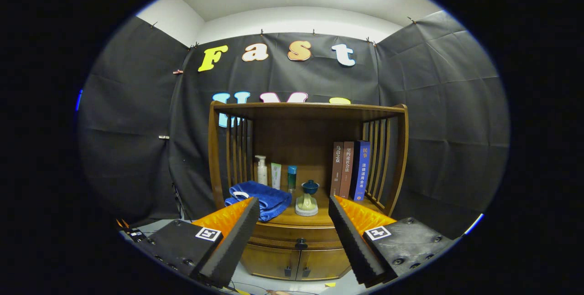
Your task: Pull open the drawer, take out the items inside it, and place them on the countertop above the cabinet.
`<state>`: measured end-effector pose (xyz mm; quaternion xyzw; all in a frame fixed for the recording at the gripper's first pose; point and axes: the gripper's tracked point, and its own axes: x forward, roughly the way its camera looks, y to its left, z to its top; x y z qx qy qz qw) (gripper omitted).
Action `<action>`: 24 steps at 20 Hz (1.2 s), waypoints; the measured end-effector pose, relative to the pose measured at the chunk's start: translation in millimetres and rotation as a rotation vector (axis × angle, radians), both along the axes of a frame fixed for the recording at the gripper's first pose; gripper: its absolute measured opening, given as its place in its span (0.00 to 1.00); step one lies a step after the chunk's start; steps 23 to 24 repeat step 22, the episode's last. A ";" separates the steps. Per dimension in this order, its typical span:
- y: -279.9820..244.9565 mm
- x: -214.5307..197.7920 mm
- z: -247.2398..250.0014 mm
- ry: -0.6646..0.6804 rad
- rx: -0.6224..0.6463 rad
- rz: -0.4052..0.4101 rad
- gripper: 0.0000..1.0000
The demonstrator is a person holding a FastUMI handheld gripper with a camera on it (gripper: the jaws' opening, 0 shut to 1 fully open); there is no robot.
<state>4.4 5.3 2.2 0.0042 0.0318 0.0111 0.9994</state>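
Gripper (294,235) spread wide, nothing between its 2 fingers, holding off well short of the wooden cabinet (308,158). Drawer (296,232) shut, seen straight ahead in the gap between the fingers, directly under the countertop (319,216); its small dark knob (300,243) at 6 o'clock on the drawer front, just above 2 lower doors (299,263) with dark pulls. Contents hidden, so weight and kind of the items cannot be told.

Probably a stiff wooden drawer sliding on runners: rigid, no give, likely to need a steady straight pull rather than a jerk. Best hold judged to be the knob alone, 1 finger each side, pinched firmly; small and rounded, so likely slippery if gripped shallowly. Easy to catch a door pull below by mistake.

Countertop already crowded. Blue folded towel (262,199) at 9 o'clock from the countertop's middle, soft, overhanging the front edge just above the drawer's left part. Small lidded cup on a pale stand (308,199) at the middle, looks fragile and easy to tip. Behind, toward 11 o'clock, 3 bottles (276,174); at 3 o'clock, 3 upright books (350,169). Free space for setting items down seems narrow, mostly between cup and books. Slatted side rails and the upper shelf limit the approach from above.
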 end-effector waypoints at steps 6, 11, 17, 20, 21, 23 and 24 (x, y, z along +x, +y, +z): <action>-5.7 -2.3 -0.6 0.000 0.008 -0.007 0.99; -8.4 -3.7 -0.3 -0.001 0.005 -0.010 0.99; -7.8 -3.3 -3.5 0.007 0.003 -0.006 0.99; -8.5 -3.3 -3.7 0.006 0.002 -0.009 0.99; -9.3 -4.0 -3.3 0.006 0.000 -0.010 0.99; -10.1 -4.1 -3.0 0.004 -0.003 -0.012 0.99; -10.1 -4.1 -3.0 0.004 -0.003 -0.012 0.99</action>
